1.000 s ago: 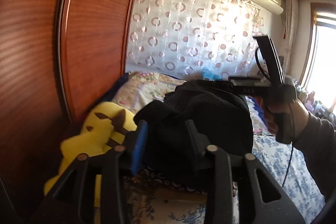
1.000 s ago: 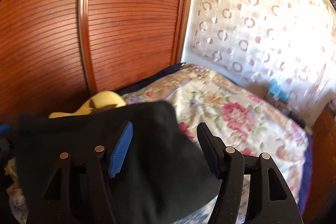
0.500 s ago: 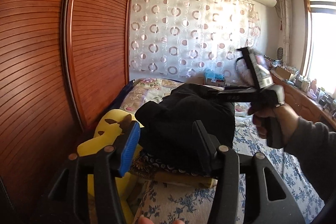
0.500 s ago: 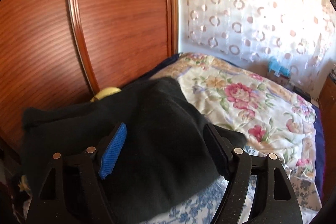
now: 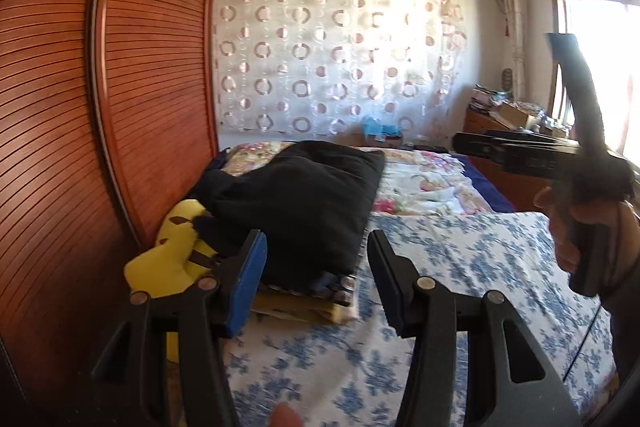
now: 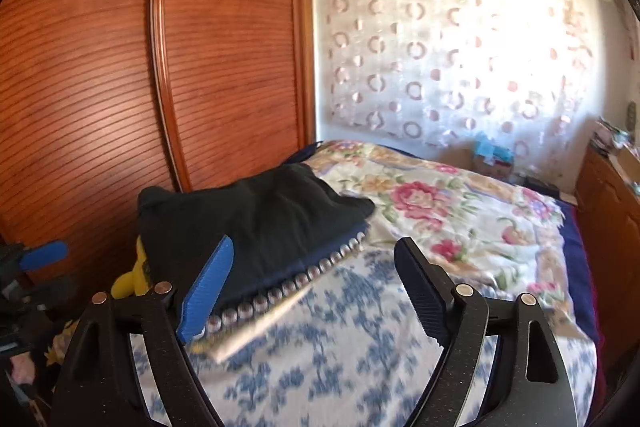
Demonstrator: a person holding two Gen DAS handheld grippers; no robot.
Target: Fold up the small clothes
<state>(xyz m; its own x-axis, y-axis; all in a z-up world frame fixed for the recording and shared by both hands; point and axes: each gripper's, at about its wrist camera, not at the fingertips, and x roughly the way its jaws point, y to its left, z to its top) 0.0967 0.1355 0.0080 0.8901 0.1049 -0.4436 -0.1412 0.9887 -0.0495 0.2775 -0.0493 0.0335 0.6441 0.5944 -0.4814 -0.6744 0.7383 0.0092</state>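
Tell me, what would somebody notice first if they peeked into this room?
Probably the big black folded garment lying on a stack at the near left of the bed, with a bright yellow plush toy poking out beside it, next to the tall wooden wardrobe. Then the two open grippers, the left gripper and the right gripper, both empty, in front of the pile.

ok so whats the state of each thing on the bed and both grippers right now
black garment: folded, lying on a stack by the wardrobe, not gripped
left gripper: open, nothing between its pads
right gripper: open, just been opening, empty
yellow plush: partly under the garment
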